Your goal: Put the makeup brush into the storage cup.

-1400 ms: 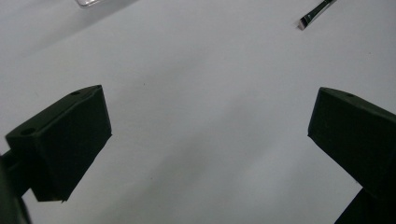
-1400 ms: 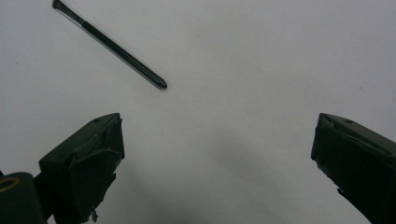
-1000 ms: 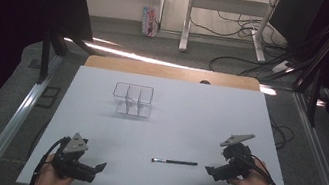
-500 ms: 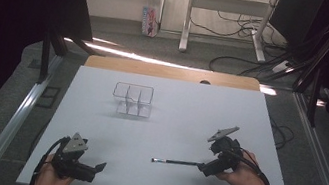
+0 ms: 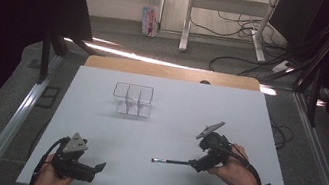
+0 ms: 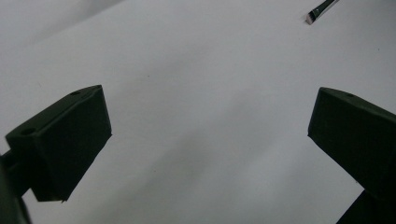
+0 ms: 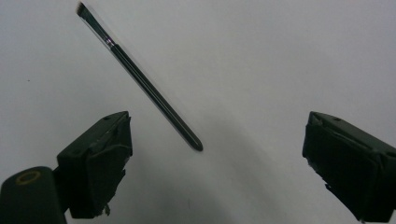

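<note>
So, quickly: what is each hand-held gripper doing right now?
Left hand-held gripper: open, holding nothing.
Right hand-held gripper: open, just been closing around the thin black brush, not gripping.

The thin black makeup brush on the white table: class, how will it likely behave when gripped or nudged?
The thin black makeup brush looks straight and stiff, so it probably won't flop. Its round, glossy handle may roll or slip between the right gripper pads. Lying flat on the white table, it leaves little height to grab.
</note>
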`<act>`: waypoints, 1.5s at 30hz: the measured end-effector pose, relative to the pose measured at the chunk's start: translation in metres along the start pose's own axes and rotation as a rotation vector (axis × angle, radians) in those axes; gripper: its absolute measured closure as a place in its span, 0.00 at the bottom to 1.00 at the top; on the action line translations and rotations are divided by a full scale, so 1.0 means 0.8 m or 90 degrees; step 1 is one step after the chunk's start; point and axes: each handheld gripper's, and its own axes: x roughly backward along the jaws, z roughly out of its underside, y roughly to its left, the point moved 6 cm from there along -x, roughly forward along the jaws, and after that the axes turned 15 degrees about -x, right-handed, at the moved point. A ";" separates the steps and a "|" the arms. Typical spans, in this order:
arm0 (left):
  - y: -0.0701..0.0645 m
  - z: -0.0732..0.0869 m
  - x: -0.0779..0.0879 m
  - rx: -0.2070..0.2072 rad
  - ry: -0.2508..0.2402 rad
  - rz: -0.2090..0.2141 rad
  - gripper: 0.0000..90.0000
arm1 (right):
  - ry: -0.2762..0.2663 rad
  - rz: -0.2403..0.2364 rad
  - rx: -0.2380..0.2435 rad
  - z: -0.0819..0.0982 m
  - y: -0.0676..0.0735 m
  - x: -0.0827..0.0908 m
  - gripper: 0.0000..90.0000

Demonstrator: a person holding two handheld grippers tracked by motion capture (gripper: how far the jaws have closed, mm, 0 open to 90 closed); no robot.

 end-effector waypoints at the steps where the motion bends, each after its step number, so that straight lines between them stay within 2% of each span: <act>1: 0.000 0.000 0.000 0.000 0.001 0.000 0.00 | 0.001 -0.001 0.004 -0.002 0.002 -0.001 0.11; 6: 0.000 0.001 0.000 -0.003 0.003 0.000 0.00 | 0.006 -0.004 0.016 -0.009 0.009 -0.006 0.13; 12: 0.001 0.001 0.000 0.000 0.004 0.001 0.00 | 0.005 -0.008 0.045 -0.023 0.022 -0.014 0.17; 17: 0.000 0.001 0.000 0.001 0.004 0.001 0.00 | 0.007 -0.015 0.055 -0.034 0.033 -0.019 0.21; 25: 0.000 0.002 0.000 0.001 0.005 0.002 0.00 | 0.019 -0.014 0.076 -0.043 0.040 -0.024 0.27; 35: 0.000 0.002 0.000 0.001 0.005 0.002 0.00 | 0.034 -0.026 0.097 -0.037 0.047 -0.039 0.36; 45: 0.000 0.002 0.000 0.001 0.006 0.001 0.00 | 0.055 -0.030 0.125 -0.024 0.052 -0.060 0.40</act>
